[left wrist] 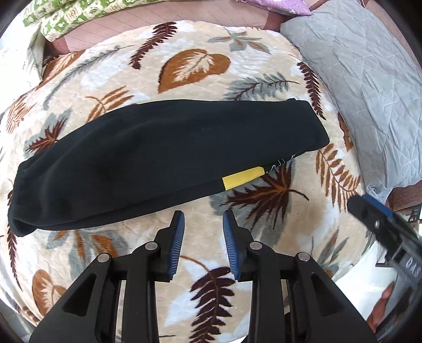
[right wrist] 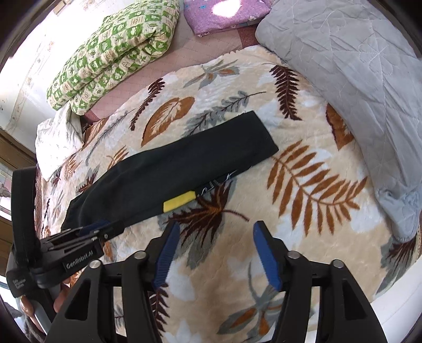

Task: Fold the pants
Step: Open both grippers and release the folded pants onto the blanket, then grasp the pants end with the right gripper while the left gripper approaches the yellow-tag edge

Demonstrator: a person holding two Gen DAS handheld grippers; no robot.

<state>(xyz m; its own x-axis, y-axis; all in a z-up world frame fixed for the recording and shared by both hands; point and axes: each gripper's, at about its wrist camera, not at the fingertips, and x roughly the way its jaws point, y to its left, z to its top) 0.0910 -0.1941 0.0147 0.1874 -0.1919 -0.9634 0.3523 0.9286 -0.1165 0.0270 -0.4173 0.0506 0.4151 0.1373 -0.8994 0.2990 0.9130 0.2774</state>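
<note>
Black pants (left wrist: 163, 155) lie folded lengthwise into one long strip on the leaf-patterned blanket (left wrist: 197, 68), with a yellow patch (left wrist: 242, 178) on the near edge. They also show in the right wrist view (right wrist: 179, 171), with the yellow patch (right wrist: 179, 201). My left gripper (left wrist: 203, 219) is open and empty, just in front of the pants' near edge. My right gripper (right wrist: 216, 229) is open and empty, over the blanket to the right of the pants. The left gripper also shows in the right wrist view (right wrist: 105, 229), beside the pants' left end.
A grey quilted pillow (right wrist: 356, 87) lies at the right. A green patterned quilt (right wrist: 113, 55) and a purple folded cloth (right wrist: 224, 15) lie at the far side. The blanket's near edge (right wrist: 395, 287) drops off at the lower right.
</note>
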